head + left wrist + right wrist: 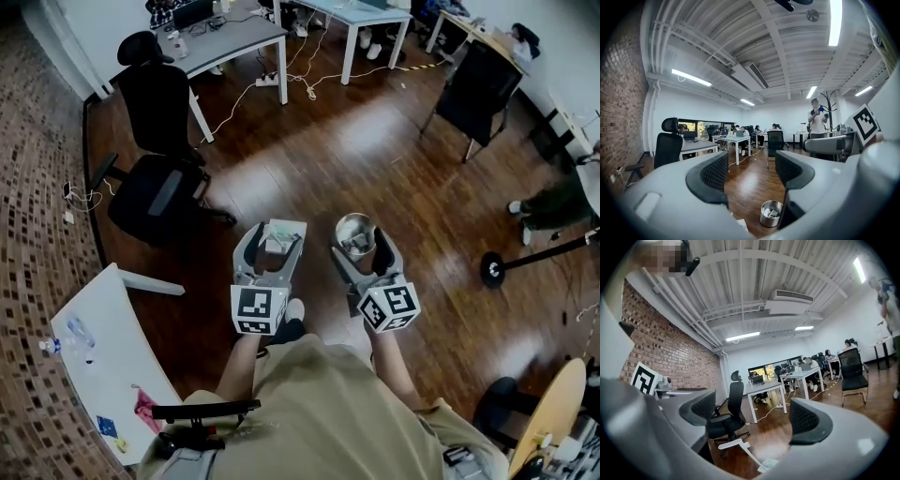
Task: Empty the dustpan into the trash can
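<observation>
While both claws hang empty with jaws spread apart, the left gripper (275, 244) and the right gripper (360, 247), the dustpan (282, 229) lies unheld on the wood floor (412, 187), near the metal trash can (352, 227). A lopsided grab could tilt the pan and spill its scraps short of the can, and a stray jaw could topple the can.

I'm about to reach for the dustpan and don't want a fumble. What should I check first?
1. Left gripper jaws apart, nothing between them: ok.
2. Right gripper jaws apart, nothing between them: ok.
3. Dustpan lies on the floor just ahead, not yet gripped: ok.
4. Trash can upright, open-topped, beside the dustpan: ok.
5. Which way the dustpan's handle lies: cannot tell.
</observation>
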### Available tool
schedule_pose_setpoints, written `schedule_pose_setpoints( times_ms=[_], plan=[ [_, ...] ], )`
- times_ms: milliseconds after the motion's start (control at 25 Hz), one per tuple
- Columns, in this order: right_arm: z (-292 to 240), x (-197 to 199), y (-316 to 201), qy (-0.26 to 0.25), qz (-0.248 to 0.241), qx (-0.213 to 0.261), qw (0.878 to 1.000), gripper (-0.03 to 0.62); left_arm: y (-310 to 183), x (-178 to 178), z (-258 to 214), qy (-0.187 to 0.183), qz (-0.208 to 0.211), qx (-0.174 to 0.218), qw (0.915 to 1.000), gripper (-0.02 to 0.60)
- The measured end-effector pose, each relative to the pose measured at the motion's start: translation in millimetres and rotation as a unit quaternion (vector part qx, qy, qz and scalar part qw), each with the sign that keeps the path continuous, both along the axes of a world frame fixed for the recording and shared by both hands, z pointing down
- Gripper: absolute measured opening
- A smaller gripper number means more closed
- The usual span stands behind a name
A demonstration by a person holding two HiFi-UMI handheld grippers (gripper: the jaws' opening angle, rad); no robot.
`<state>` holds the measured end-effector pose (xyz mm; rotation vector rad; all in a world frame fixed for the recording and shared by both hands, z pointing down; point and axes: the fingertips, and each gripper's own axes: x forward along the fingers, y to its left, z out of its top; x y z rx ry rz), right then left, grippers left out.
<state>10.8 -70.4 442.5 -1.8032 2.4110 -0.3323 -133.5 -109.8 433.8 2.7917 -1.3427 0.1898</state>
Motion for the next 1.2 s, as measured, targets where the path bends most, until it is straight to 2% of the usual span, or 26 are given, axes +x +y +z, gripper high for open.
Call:
schedule_pose_setpoints(
  times_ms=[240,440,640,800,1040,1200],
  plan=[
    [-6.0,-33.8,-62.2,0.008,-0.023,-0.002,1.0,0.48,-66.0,-32.9,11.6,0.003,-0.019,-0.017,0.9997,0.309],
    [6.0,-31.1,-83.2,0.014,-0.012,-0.023,1.0,0.48,-101.5,-41.1,29.6,0.008,-0.018,-0.046,0.9987,0.31],
    [9.0,5.0,-95.3,0.004,0.024,-0.031,0.999,0.48,-117.0,-14.4,32.9,-0.006,0.009,-0.047,0.9988,0.299],
    [12.0,24.8,-113.6,-0.011,0.024,-0.031,0.999,0.48,-126.5,7.6,34.6,-0.013,0.022,-0.046,0.9986,0.296],
    [0.5,51.2,-150.1,-0.01,-0.003,-0.014,1.0,0.48,-153.3,37.8,25.0,-0.01,0.009,-0.041,0.9991,0.296],
    [-4.9,75.6,-173.2,-0.008,-0.019,-0.007,1.0,0.48,-171.5,50.3,14.9,-0.006,-0.019,-0.036,0.9991,0.296]
  ],
)
